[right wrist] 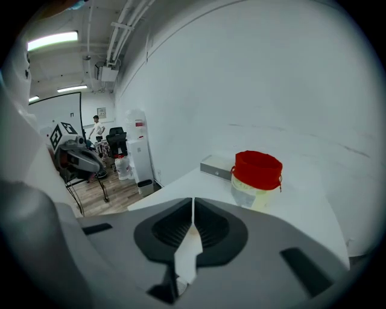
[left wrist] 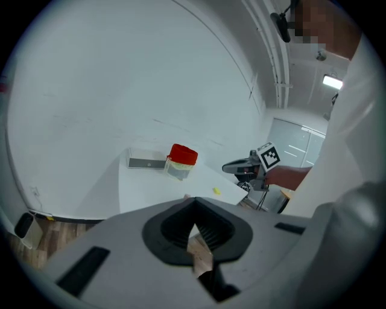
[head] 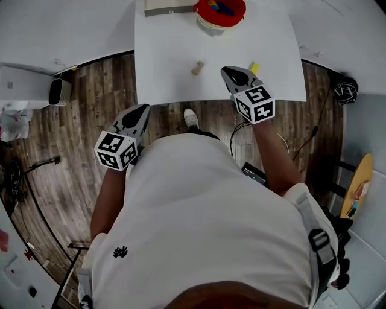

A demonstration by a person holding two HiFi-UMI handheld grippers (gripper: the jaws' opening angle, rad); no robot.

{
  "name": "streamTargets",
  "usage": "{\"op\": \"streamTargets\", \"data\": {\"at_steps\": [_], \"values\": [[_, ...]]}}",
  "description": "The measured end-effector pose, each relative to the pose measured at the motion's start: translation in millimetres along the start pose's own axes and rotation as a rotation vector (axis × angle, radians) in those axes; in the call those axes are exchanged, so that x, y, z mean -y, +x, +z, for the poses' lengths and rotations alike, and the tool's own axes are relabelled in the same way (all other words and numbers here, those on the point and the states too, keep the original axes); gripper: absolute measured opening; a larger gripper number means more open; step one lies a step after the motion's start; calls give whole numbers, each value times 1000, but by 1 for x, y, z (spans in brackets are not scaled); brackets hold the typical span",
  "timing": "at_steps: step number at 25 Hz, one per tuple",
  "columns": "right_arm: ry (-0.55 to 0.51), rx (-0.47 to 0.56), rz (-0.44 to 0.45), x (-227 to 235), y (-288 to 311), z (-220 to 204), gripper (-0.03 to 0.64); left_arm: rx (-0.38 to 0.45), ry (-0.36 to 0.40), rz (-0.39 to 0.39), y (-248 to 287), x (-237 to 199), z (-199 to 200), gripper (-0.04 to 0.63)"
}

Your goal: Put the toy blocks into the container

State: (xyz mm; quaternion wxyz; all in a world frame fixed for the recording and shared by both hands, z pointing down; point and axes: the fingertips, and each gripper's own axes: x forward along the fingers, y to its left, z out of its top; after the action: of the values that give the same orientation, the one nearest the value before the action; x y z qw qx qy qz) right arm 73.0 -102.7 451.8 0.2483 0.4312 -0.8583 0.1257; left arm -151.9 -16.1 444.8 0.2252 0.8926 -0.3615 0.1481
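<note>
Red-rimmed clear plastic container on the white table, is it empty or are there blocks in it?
Not empty: the head view looks into the red-rimmed clear plastic container and shows coloured pieces inside.

A person, seen from above, is holding a gripper in each hand; the left gripper is sitting at centre left of the head view, pointing toward the top of the frame and tilting downward, its jaws meeting with nothing between them; the right gripper is sitting higher, right of centre, its jaws likewise pressing together and empty; the left forearm and right forearm are stretching forward, bare.
</note>
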Motion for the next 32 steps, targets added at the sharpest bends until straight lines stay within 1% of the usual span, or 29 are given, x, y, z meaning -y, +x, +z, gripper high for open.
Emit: {"op": "streamTargets", "data": {"at_steps": [7,13,15,18,22,24,26,28,32], "values": [[10,-42,32,-60,-12,-41,15,-13,-13,-9,-28,4,-22,6],[-5,-74,42,-86,-9,-58,18,-32,-38,-14,-45,5,-42,6],[-1,-86,47,-91,-7,-64,35,-36,-42,-17,-47,5,-46,6],[-2,-97,48,-91,-2,-70,57,-35,-41,-18,-48,5,-46,6],[-12,-121,47,-78,13,-82,100,-33,-42,-8,-43,4,-42,6],[-16,-139,51,-69,23,-87,134,-28,-44,3,-40,2,-39,6],[-22,-155,63,-61,36,-92,146,-26,-49,16,-38,0,-36,6],[-28,-168,75,-54,49,-96,175,-24,-53,31,-35,-3,-34,6],[-51,-199,92,-38,73,-101,212,-20,-63,66,-28,-8,-27,6]]}}
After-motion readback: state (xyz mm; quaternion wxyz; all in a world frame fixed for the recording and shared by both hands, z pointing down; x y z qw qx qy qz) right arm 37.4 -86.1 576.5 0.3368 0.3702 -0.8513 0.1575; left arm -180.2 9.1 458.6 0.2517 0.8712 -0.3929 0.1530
